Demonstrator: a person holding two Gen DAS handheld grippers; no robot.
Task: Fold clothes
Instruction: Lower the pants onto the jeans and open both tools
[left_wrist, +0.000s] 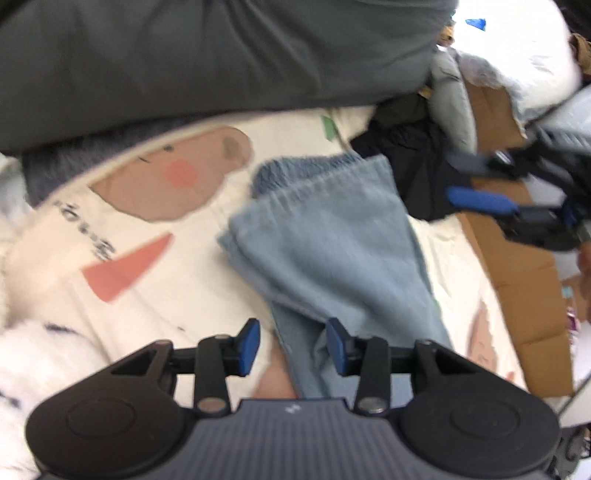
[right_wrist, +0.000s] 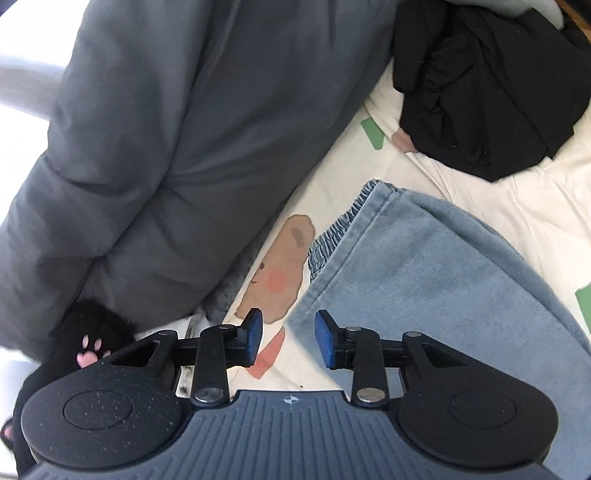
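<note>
Light blue jeans (left_wrist: 332, 240) lie folded on a cream bedsheet with cartoon prints (left_wrist: 147, 206). Their elastic waistband (right_wrist: 332, 229) shows in the right wrist view, with the denim (right_wrist: 443, 280) spreading to the lower right. My left gripper (left_wrist: 293, 345) is open just above the near end of the jeans, nothing between its blue pads. My right gripper (right_wrist: 288, 338) is open too, hovering over the jeans' left edge and the sheet. In the left wrist view the right gripper (left_wrist: 491, 184) appears at the far right, blurred.
A big grey padded duvet (right_wrist: 166, 147) fills the left and back. A black garment (right_wrist: 480, 92) is bunched at the back right. A black plush item with pink paw marks (right_wrist: 88, 347) sits at lower left. Cardboard (left_wrist: 524, 288) and white bedding (left_wrist: 517, 66) lie to the right.
</note>
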